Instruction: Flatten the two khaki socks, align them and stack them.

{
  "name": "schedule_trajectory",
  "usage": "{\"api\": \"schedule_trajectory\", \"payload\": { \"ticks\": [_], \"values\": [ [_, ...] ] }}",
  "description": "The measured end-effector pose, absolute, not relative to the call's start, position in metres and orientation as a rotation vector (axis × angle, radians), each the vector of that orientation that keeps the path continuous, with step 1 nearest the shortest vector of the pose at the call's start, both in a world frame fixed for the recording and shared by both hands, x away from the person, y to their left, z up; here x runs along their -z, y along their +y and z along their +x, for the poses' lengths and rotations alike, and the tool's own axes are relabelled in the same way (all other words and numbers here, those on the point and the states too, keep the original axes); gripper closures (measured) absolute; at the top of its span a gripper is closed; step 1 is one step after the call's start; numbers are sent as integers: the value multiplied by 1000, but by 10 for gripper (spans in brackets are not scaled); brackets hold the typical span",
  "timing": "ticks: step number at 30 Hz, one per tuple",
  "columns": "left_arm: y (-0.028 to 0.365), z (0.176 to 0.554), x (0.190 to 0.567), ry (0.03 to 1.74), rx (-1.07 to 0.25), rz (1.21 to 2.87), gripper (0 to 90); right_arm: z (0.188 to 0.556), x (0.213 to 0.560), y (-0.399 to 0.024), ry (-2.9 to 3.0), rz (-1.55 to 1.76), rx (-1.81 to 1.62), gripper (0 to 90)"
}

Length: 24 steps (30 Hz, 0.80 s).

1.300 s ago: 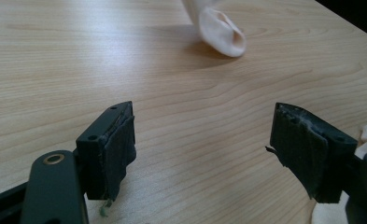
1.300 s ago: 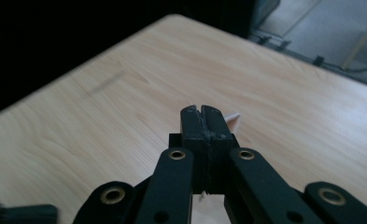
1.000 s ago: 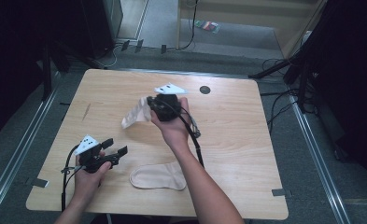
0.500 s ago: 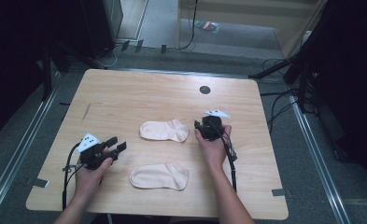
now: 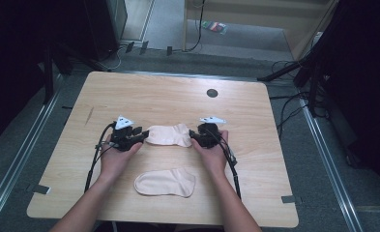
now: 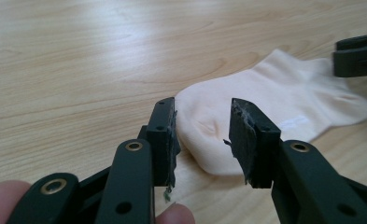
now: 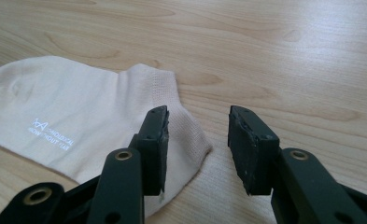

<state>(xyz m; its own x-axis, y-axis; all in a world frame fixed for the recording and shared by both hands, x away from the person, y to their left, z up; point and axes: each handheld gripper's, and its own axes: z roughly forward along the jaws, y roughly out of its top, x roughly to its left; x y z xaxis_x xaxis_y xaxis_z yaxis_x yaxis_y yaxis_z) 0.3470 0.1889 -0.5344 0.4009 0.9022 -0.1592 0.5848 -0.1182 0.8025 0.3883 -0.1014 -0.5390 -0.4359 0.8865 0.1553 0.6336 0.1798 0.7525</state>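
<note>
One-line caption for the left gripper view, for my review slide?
Left gripper, jaws open and just closing, straddles the toe end of a cream sock on the wooden table.

Left claw (image 5: pixel 140 136) reached sock (image 5: pixel 168 135), apparently ungripped; right claw (image 5: pixel 193 136) opened.

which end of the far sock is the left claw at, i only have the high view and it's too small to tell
observer: the left claw is at the rounded toe of the far sock. Its jaws have just been closing, with the toe in the gap between them and the pads not pressing on it.
operator: and the right claw
observer: the right claw is at the ribbed cuff. Its jaws have just been opening, with the cuff's corner between them, not pinched.
operator: any markings on it
observer: small white lettering on the fabric, too small to read.
</note>
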Motion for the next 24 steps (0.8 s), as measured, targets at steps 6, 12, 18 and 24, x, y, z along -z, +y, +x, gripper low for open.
{"api": "schedule_trajectory", "payload": {
  "ticks": [6,12,18,24],
  "values": [
    [186,360,547,1355,-481,1850,699,389,545,-97,2173,1393,-1116,629],
    [182,360,550,1314,-492,1882,824,388,547,-95,2180,1349,-1094,777],
    [183,358,549,1270,-470,1910,900,385,545,-93,2180,1342,-1080,851],
    [187,353,542,1246,-429,1933,900,381,538,-97,2175,1357,-1118,858]
  ]
}}
